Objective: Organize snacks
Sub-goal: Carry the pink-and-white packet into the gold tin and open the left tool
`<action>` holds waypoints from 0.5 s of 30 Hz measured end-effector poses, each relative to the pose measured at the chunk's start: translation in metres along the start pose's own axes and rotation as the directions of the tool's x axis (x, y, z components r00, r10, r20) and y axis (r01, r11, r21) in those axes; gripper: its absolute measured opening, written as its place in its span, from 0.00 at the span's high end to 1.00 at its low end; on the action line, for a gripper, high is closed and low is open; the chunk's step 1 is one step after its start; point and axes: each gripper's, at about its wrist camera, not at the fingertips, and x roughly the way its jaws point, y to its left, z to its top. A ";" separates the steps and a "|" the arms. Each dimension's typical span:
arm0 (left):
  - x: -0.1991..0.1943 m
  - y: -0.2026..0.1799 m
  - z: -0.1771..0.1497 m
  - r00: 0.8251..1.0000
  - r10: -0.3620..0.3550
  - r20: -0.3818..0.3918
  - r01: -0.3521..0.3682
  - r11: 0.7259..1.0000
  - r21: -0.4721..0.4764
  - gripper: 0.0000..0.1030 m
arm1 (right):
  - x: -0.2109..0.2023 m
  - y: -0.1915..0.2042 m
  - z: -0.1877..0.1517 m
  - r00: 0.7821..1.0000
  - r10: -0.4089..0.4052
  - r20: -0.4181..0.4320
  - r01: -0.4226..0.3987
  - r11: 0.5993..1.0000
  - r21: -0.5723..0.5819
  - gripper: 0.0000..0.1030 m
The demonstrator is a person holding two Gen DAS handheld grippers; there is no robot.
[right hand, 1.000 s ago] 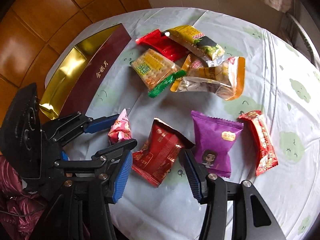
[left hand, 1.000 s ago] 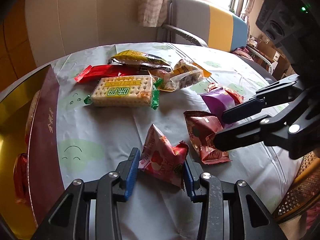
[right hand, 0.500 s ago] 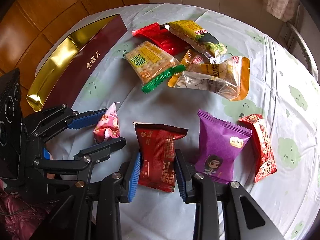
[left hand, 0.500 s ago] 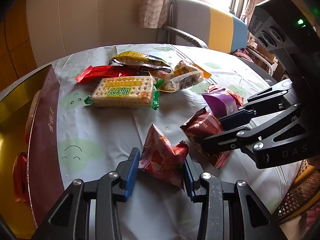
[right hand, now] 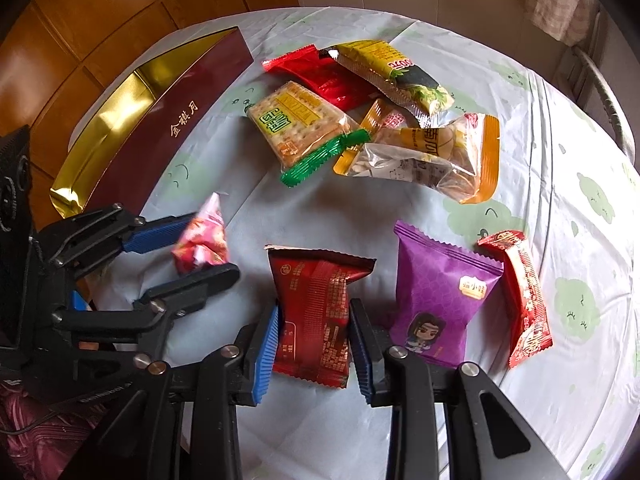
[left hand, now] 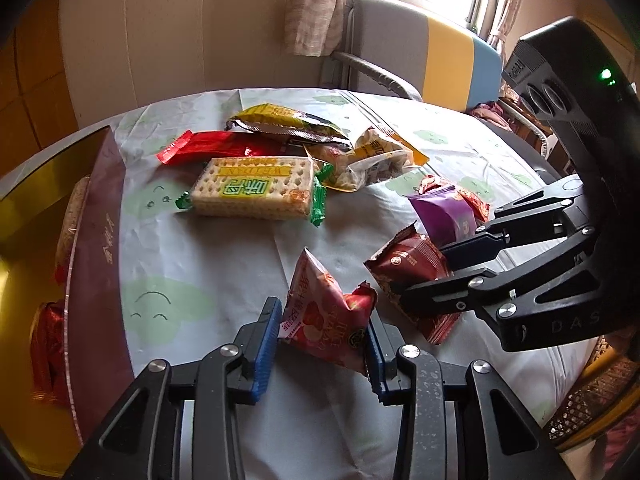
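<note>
Pink packet (left hand: 326, 320) (pinched), left gripper (left hand: 322, 346)

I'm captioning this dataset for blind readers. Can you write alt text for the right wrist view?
The right gripper grips a dark red packet over a round table; at left, the left gripper holds a pink packet. A purple packet lies right, more snacks beyond, and a maroon-and-gold box at far left.

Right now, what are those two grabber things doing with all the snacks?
Each one has pinched a snack. The left gripper squeezes a pink juice-candy packet, and the right gripper squeezes a dark red packet. A maroon and gold box waits open beside them. Crackers, a purple packet and others lie on the tablecloth.
</note>
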 end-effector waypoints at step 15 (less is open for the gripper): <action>-0.054 0.010 0.012 0.993 -0.004 0.120 0.009 0.999 -0.040 0.62 | 0.003 0.001 -0.002 0.999 -0.036 0.020 0.037 0.999 -0.015 0.69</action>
